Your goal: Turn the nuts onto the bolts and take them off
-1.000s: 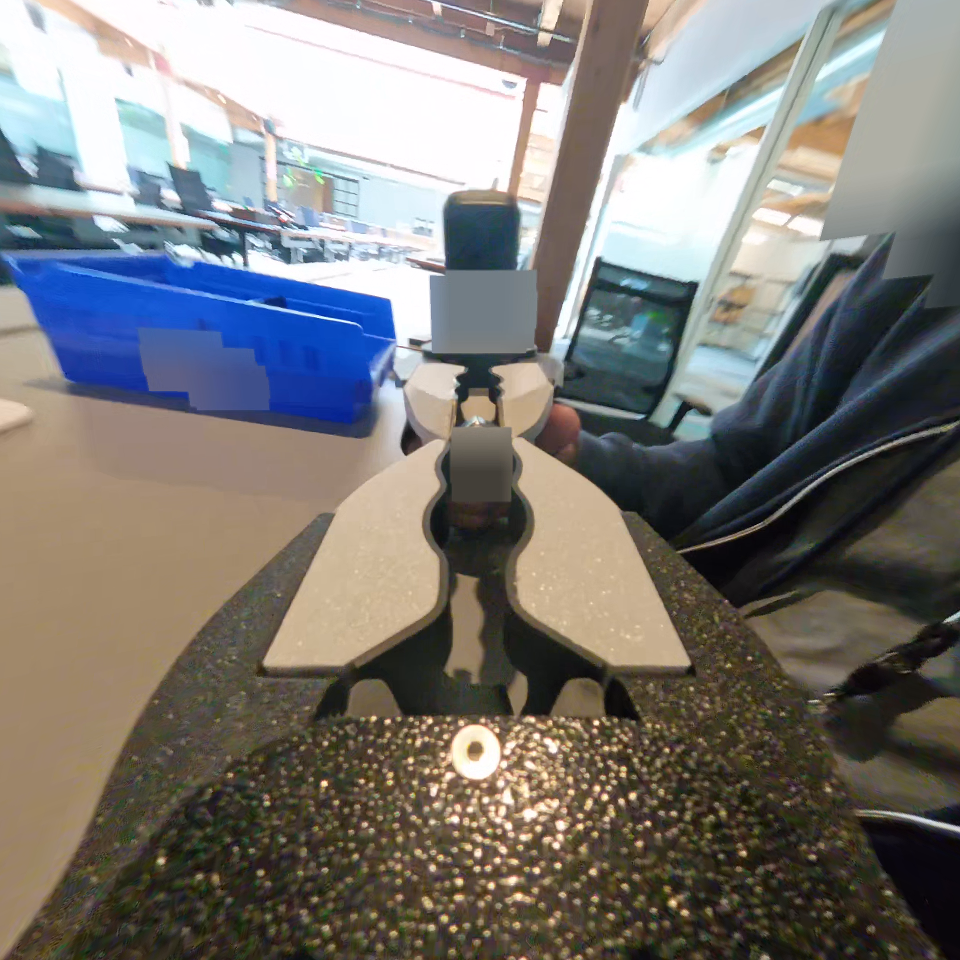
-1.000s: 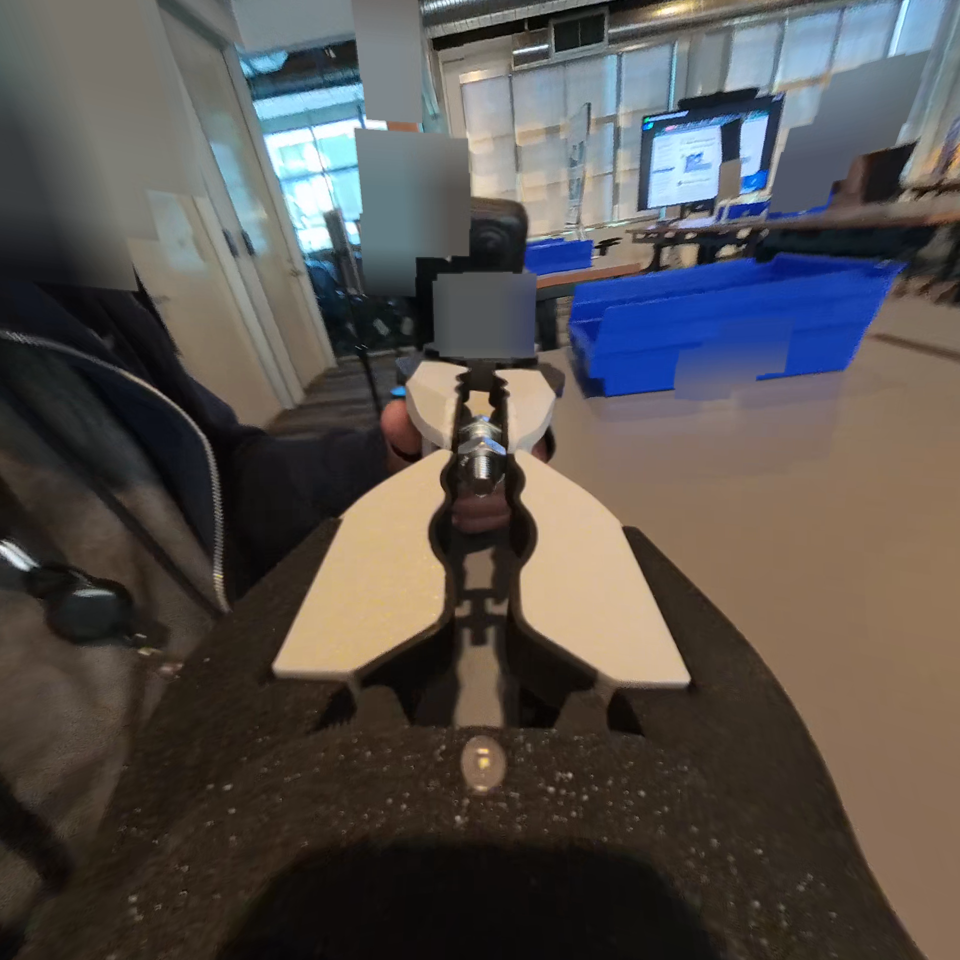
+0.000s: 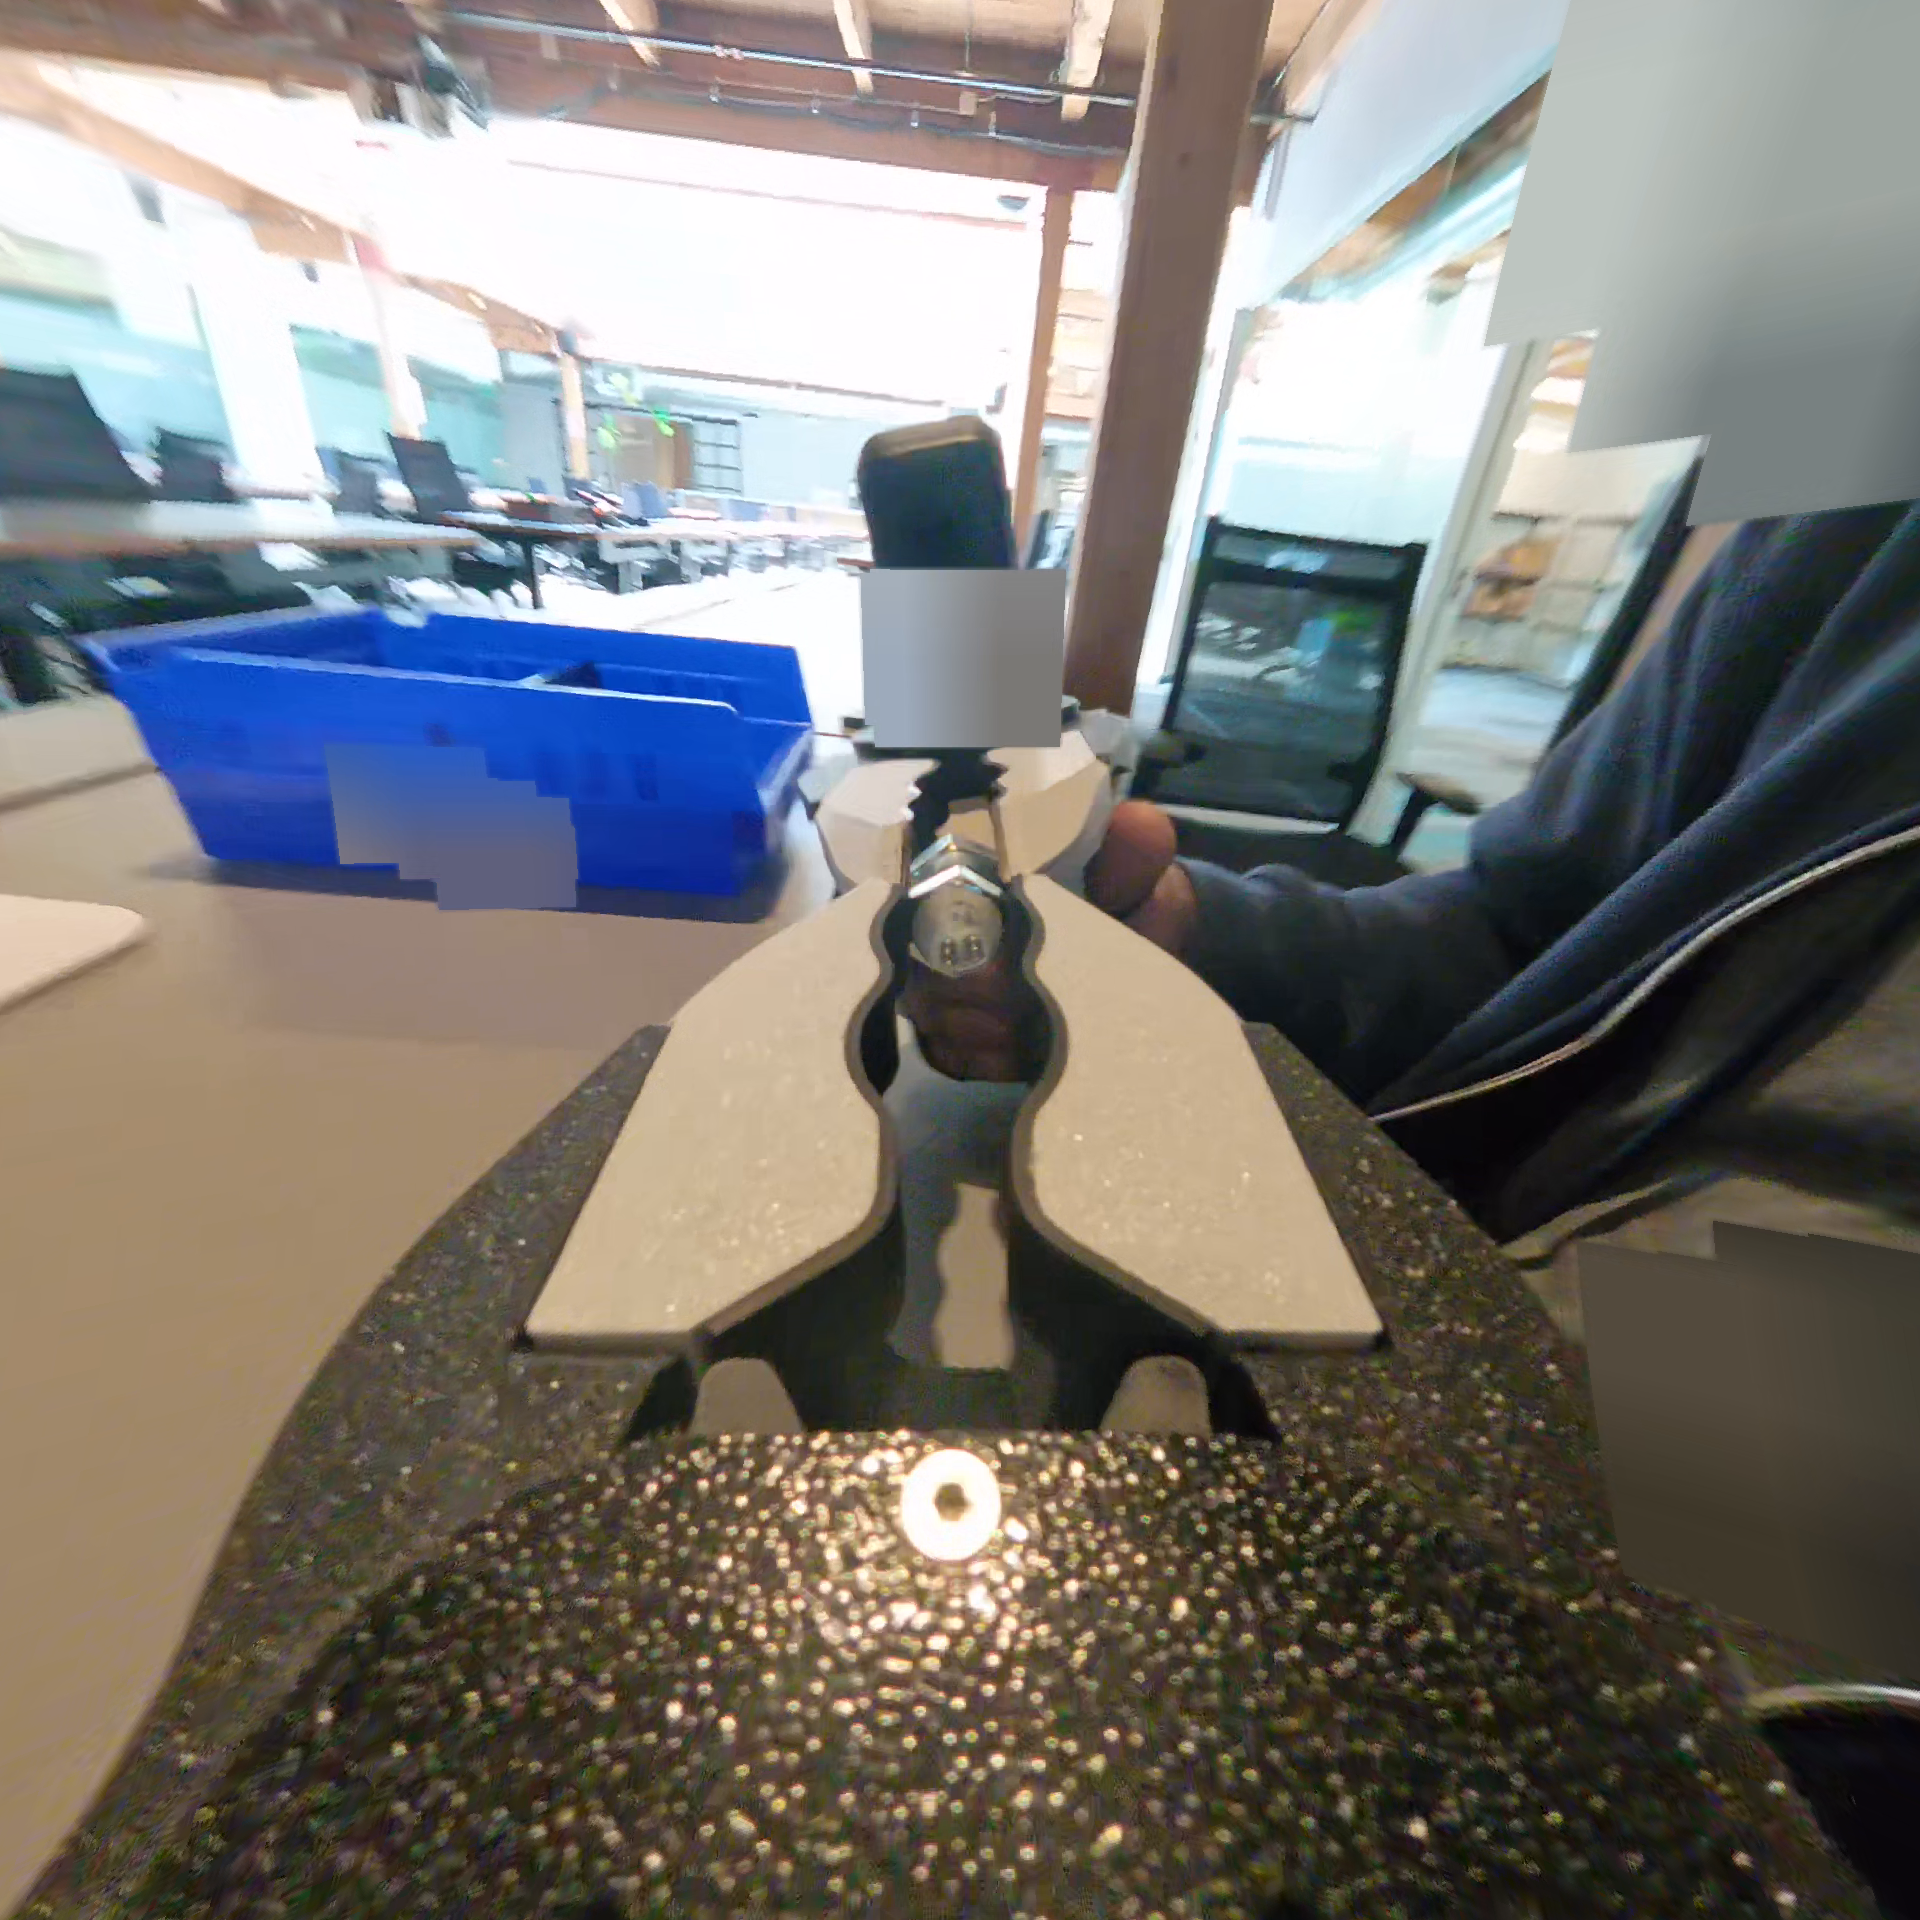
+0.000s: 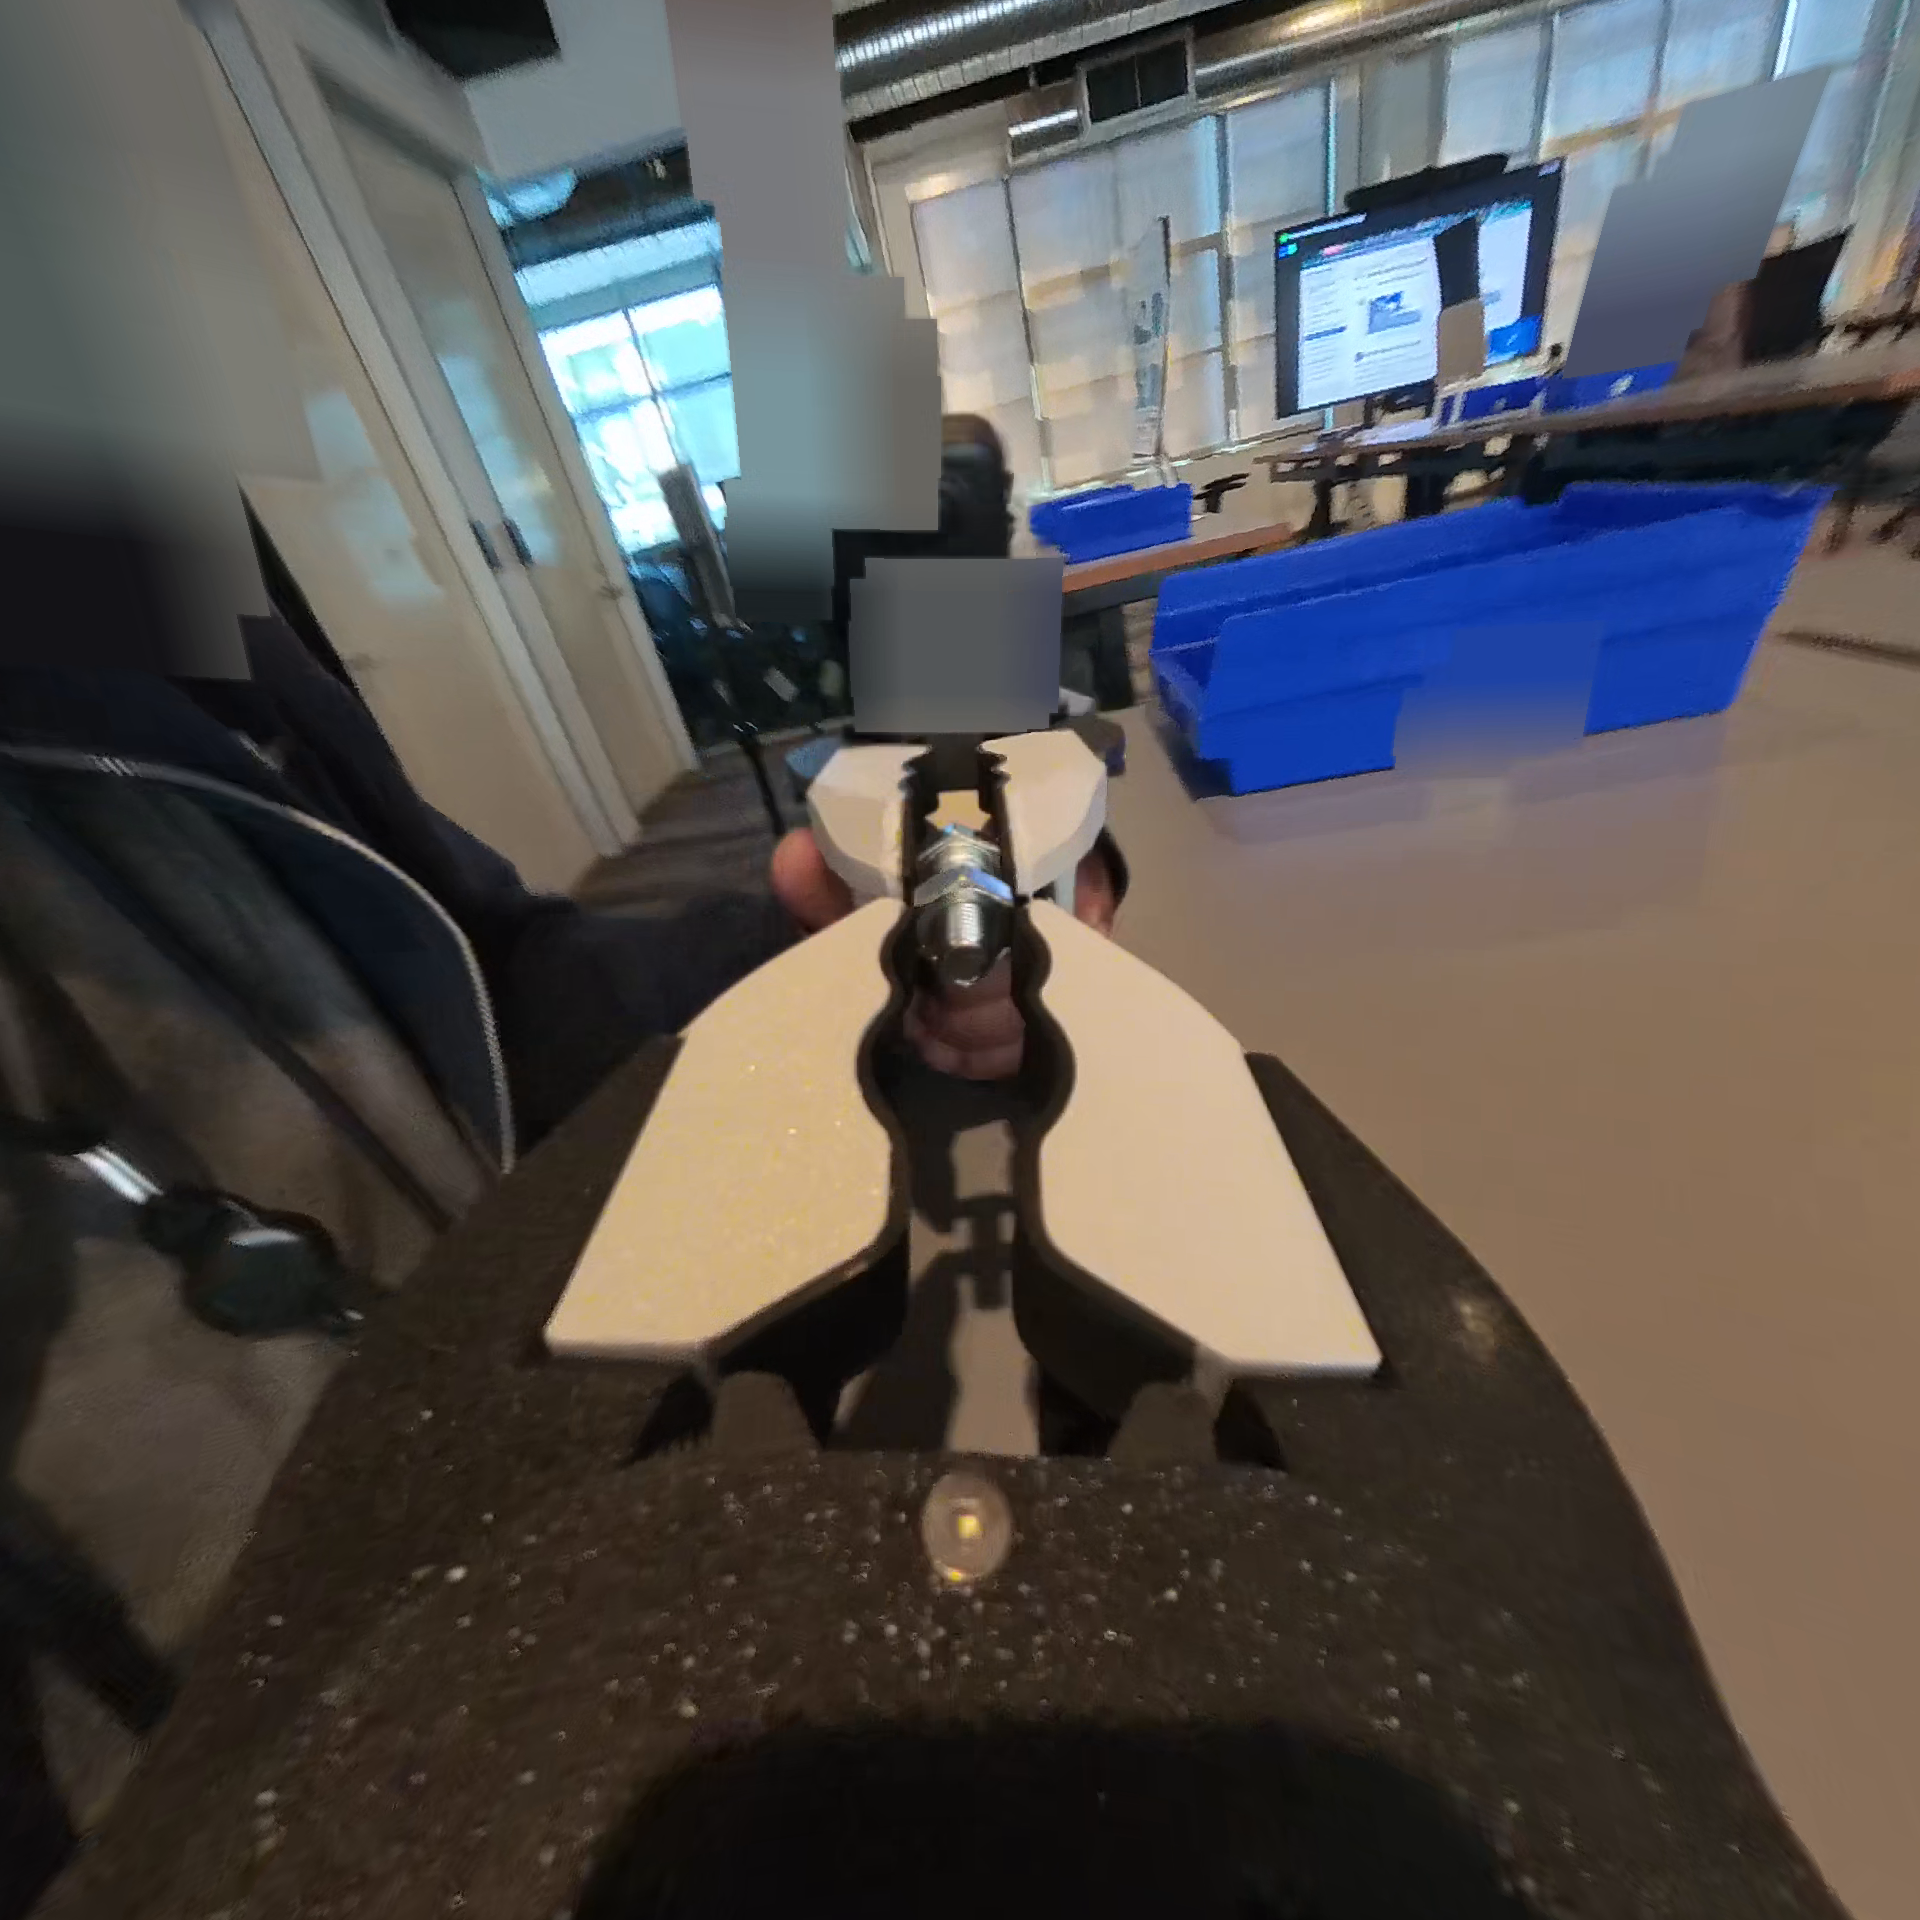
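Note:
A steel bolt (image 3: 958, 935) is held in the air between the two grippers, which meet tip to tip. My left gripper (image 3: 951, 894) is shut on the bolt's hex head, which faces the left camera. In the right wrist view the threaded end (image 4: 961, 940) points at the camera, and a hex nut (image 4: 961, 883) sits on the thread. My right gripper (image 4: 956, 904) is shut on that nut. The left gripper (image 4: 951, 821) shows beyond it, and the right gripper (image 3: 956, 821) shows beyond the bolt in the left wrist view. The nut is hidden in the left wrist view.
A blue bin (image 3: 468, 707) stands on the grey table (image 3: 312, 1143) at the far left; it is at the right in the right wrist view (image 4: 1455, 623). A person's dark sleeve (image 3: 1558, 883) and jacket fill the right side. A flat white piece (image 3: 52, 945) lies at the left edge. The tips of both grippers are at nearly the same place.
Both grippers stay closed on the bolt and nut, tip to tip. The left view has shifted a little, so the bin sits further right. I cannot tell how far the nut has turned.

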